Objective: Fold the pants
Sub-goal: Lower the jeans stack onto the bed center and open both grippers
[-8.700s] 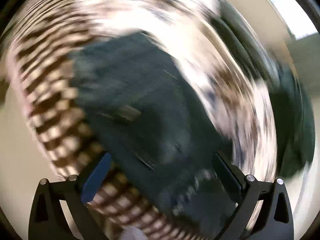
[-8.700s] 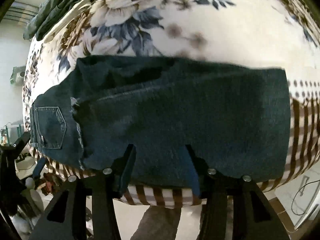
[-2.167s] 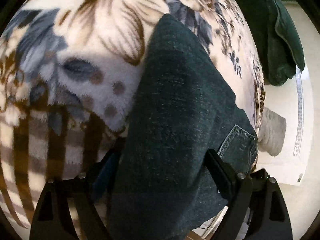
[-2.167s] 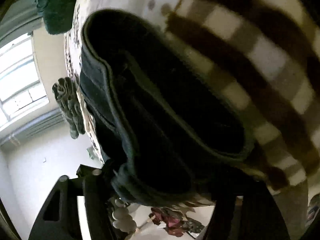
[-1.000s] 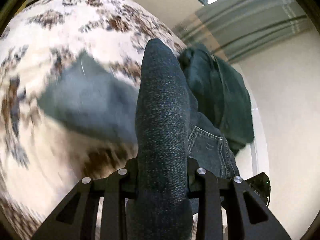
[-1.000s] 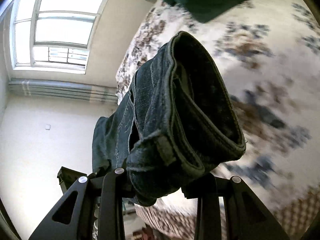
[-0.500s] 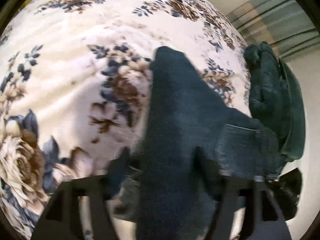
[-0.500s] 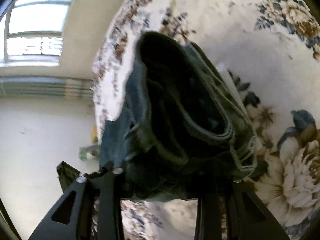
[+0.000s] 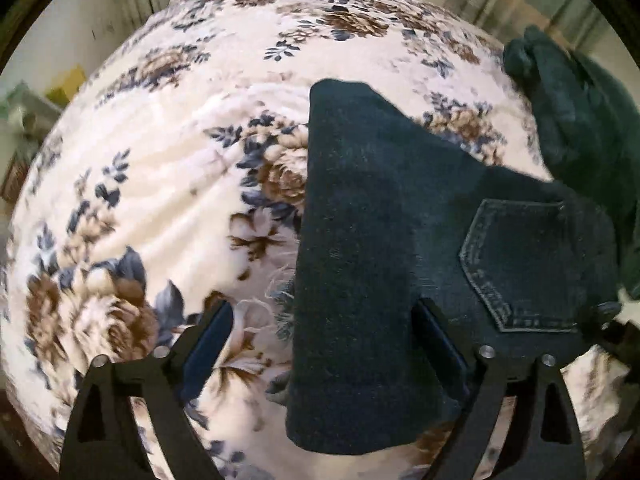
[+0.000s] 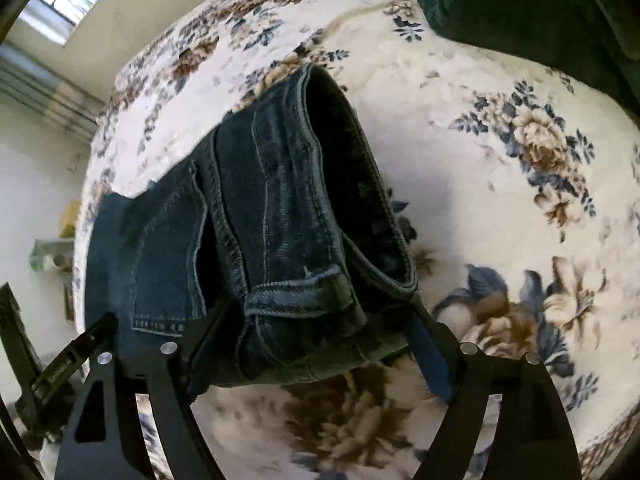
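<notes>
The folded dark blue jeans (image 9: pixel 360 240) lie on a floral blanket (image 9: pixel 160 180), back pocket (image 9: pixel 520 264) facing up. My left gripper (image 9: pixel 320 336) points down over the folded edge, and its jaws are opening. The denim lies between the jaws, and the left finger stands well clear of it. In the right wrist view the waistband end of the jeans (image 10: pixel 280 220) rests on the blanket between the fingers of my right gripper (image 10: pixel 316 340). Those jaws are opening too, and neither pad presses on the cloth.
A dark green garment (image 9: pixel 580 120) is heaped at the blanket's far right, and the same garment (image 10: pixel 520 0) fills the top right of the right wrist view. Bare floral blanket (image 10: pixel 500 220) spreads right of the jeans. A window and pale walls lie beyond.
Both grippers came down from mid-air with the folded jeans, which now lie on the blanket. Both jaws, shut on the denim a second ago, have spread wide and let go.
</notes>
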